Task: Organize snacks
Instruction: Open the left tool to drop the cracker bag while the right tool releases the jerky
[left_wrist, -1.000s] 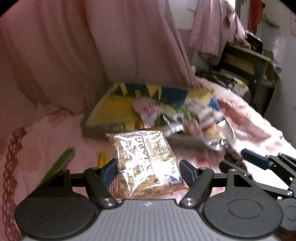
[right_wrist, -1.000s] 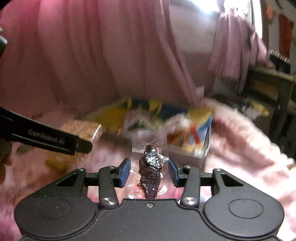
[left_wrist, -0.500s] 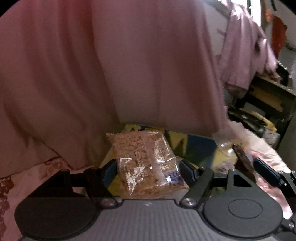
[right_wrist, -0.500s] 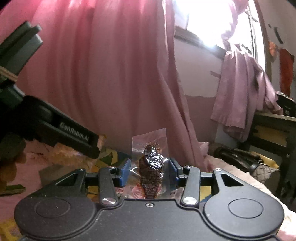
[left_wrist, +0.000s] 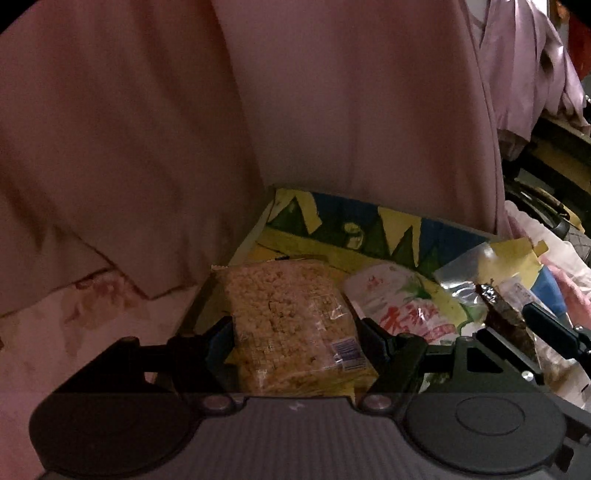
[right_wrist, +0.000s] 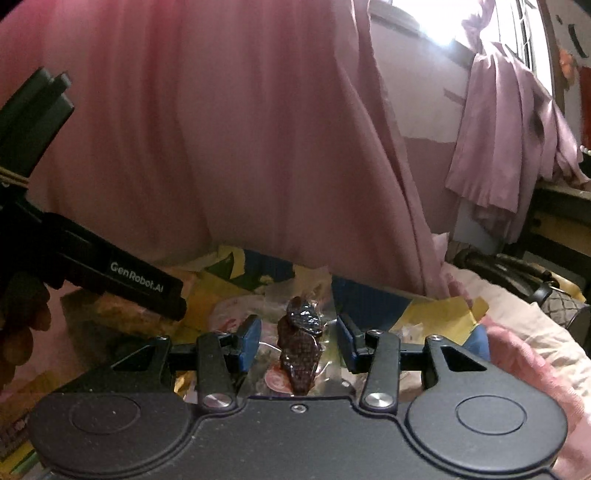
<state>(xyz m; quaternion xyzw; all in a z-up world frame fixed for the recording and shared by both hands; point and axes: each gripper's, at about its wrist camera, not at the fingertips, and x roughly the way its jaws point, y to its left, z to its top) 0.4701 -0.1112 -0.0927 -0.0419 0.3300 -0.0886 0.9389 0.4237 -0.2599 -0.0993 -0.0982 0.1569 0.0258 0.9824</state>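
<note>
While the left gripper (left_wrist: 295, 339) stays clamped on the crumbly snack bag (left_wrist: 291, 325) at lower centre, the right gripper (right_wrist: 299, 341) pinches a dark snack packet (right_wrist: 300, 347) standing upright, both poised just above the colourful box (left_wrist: 343, 218) directly ahead.

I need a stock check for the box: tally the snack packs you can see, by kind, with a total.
Clear pack of tan puffed grain, in the left gripper: 1
Clear pack with a dark dried snack, in the right gripper: 1
White pack with red lettering, lying in the box: 1
Silver foil pack: 1
Total: 4
</note>
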